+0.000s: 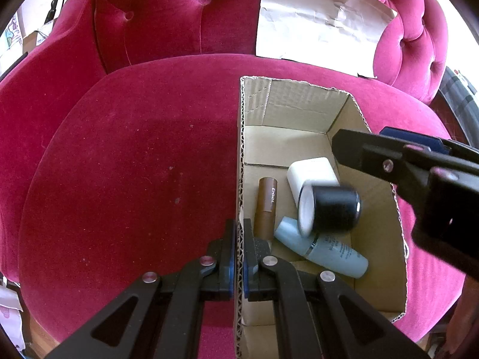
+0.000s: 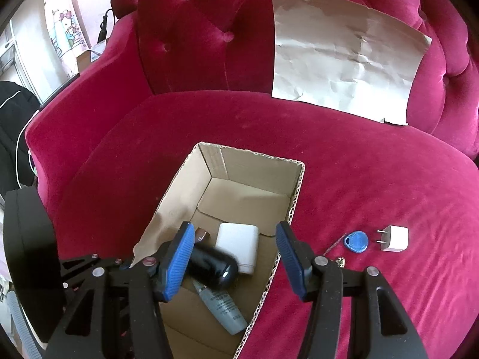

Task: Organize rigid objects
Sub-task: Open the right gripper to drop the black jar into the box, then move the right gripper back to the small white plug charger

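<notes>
My left gripper [image 1: 238, 249] pinches the cardboard box [image 1: 386, 236] wall, steadying it. Right gripper [image 2: 232, 261] fingers are spread above the box; the black jar [image 2: 211, 267] tumbles inside beside the white block [image 2: 239, 245]. Next: charger plug [image 2: 393, 238] right of the box; approach low, square.

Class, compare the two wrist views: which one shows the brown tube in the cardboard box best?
The left wrist view. There the brown tube lies in full along the cardboard box wall, its white lettering visible. In the right wrist view only its end peeks out behind a blue pad.
</notes>
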Demonstrator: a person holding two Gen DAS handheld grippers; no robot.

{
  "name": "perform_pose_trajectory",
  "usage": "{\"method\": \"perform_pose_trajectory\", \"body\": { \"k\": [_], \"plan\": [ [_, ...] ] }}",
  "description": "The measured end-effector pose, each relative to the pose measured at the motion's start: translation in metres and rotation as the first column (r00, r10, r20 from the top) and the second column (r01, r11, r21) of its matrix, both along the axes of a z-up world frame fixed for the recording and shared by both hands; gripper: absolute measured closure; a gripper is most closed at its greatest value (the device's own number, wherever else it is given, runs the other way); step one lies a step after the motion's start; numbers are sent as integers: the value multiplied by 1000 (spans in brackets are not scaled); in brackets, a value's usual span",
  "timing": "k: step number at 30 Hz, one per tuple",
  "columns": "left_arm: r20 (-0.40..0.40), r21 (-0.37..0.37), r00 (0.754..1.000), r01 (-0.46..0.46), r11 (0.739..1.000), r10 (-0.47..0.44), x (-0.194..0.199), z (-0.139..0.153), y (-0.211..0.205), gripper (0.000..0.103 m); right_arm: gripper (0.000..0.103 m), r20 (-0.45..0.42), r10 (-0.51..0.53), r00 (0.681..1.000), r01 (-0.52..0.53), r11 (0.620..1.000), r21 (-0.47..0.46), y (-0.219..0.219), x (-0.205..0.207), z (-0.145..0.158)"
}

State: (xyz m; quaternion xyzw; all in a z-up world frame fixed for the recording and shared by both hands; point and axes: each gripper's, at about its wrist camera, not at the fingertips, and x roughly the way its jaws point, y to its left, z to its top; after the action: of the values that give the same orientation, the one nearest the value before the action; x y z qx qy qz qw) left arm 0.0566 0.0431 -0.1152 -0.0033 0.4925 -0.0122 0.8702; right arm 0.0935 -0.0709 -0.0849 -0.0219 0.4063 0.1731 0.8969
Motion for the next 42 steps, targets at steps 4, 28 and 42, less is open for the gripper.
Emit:
{"method": "perform_pose_trajectory", "body": {
  "k": [4, 28, 42],
  "plan": [
    [0, -2, 1000, 0, 1000, 0, 0, 0, 0, 100, 40, 7, -6, 1000, 6, 1000, -10, -1, -1, 1],
    [1, 3, 1000, -4, 1000, 4, 0, 0, 0, 100, 0, 58, -206, 977, 208, 977, -46, -69, 8, 9],
    [1, -4, 1000, 0, 1000, 0, 0, 0, 3, 100, 0, 30, -333, 942, 335, 936, -109, -122, 23, -12]
  ]
}}
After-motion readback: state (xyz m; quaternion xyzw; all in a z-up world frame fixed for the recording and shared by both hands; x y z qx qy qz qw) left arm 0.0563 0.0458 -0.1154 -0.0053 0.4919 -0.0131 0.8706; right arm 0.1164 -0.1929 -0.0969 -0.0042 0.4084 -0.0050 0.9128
